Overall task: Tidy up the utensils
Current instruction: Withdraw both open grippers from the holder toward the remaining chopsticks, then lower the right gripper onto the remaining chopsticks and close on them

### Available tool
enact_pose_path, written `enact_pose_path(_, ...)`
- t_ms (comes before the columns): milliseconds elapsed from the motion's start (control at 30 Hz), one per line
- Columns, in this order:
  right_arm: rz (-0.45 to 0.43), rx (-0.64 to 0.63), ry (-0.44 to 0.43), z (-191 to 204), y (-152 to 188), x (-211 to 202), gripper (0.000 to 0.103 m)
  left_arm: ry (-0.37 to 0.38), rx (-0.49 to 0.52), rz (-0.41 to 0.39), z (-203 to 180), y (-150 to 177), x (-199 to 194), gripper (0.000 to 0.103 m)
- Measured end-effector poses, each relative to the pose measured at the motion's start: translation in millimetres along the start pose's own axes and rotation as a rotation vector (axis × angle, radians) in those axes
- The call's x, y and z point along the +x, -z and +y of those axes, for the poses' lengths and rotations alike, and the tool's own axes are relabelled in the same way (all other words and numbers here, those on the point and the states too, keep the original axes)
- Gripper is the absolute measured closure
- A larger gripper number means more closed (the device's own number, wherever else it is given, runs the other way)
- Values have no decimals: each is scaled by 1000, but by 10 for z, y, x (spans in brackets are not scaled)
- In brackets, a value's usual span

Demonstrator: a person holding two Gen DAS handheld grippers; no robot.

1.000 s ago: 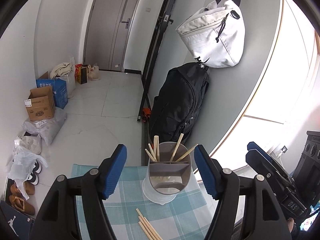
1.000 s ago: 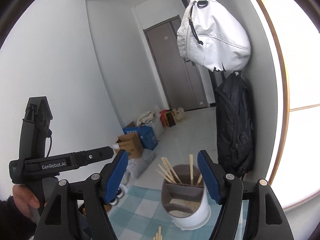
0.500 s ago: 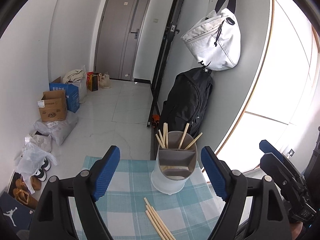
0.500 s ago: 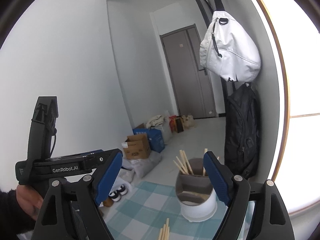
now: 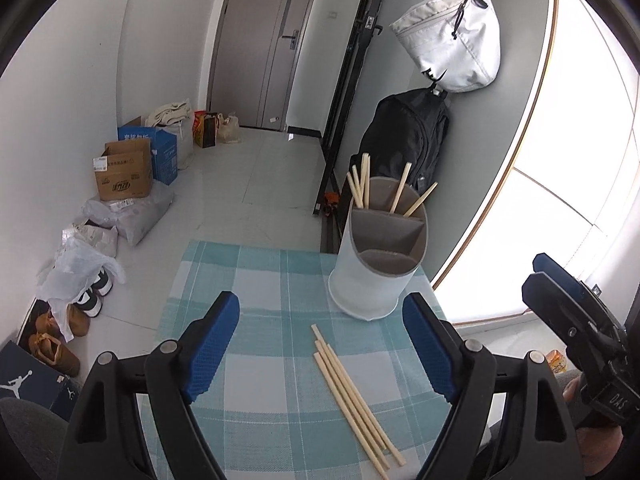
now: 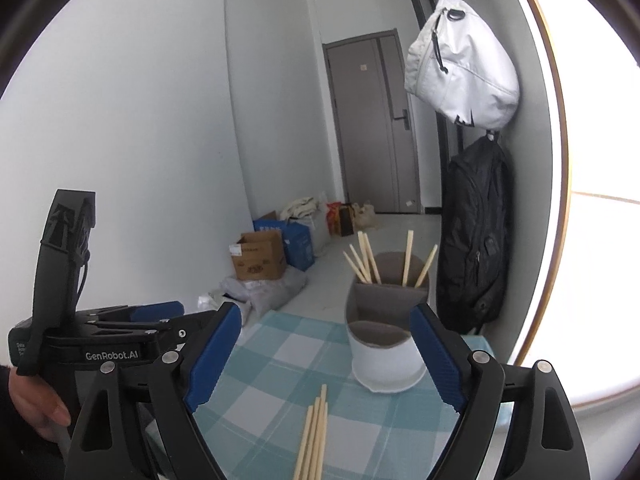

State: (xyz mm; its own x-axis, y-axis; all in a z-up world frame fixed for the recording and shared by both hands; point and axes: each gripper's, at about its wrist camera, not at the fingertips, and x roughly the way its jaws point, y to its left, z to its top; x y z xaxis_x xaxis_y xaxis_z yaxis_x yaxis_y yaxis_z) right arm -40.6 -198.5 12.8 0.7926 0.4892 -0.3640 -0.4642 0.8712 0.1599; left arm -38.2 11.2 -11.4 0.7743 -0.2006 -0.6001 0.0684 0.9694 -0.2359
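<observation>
A white-and-grey divided utensil holder (image 5: 376,268) stands at the far right of a teal checked cloth (image 5: 260,272), with several wooden chopsticks (image 5: 362,184) upright in its back compartments. Several loose chopsticks (image 5: 352,392) lie side by side on the cloth in front of it. My left gripper (image 5: 320,304) hovers open over the cloth, just left of and above the loose bundle, with nothing between its pads. My right gripper (image 6: 326,316) is opening, empty, with the loose chopsticks (image 6: 316,432) below it and the holder (image 6: 384,360) ahead to the right.
A white bag (image 5: 452,36) and a black backpack (image 5: 404,140) hang on the wall behind the holder. Cardboard boxes (image 5: 124,172), plastic bags and shoes line the floor at the left. A bright window lies to the right. The cloth's far edge drops to the floor.
Both grippers have come down and drawn back from the holder, and their jaws stand wider. More of the loose chopsticks now shows on the cloth below them.
</observation>
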Motion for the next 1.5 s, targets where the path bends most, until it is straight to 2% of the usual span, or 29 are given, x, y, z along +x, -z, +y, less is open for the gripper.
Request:
enact_pose_path(167,150,28,14,-73,175,314,16,-50,6,55,130,194,289,23)
enact_pose_path(400,408,65,-42,-129,417,861,20,-91,-53,80,396,302,561,23)
enact_pose_path(500,522,58,-58,-114,540,1109,35,-108,-83,84,494,278,626,23)
enact_pose_path(667,708,61,-51,-136,773,1589,73,-108,-132,121,654,243,738,23)
enact_pose_path(700,734,54,-42,-148,821,1671,76,-105,-144,133,678,236,754,23)
enact_pose_path(733,753,45,-35,-154,850,1742,79,-94,-164,145,711,229,772,23)
enact_pose_path(967,831,14,-32,-129,924,2064,80,-82,-215,185,814,204,849,23)
enact_pose_path(1167,853,-135,-1,32,928,2147,80,-73,-242,200,874,202,861,23)
enact_pose_path(1500,900,-125,7,-68,920,2178,81,-66,-269,205,926,190,852,23)
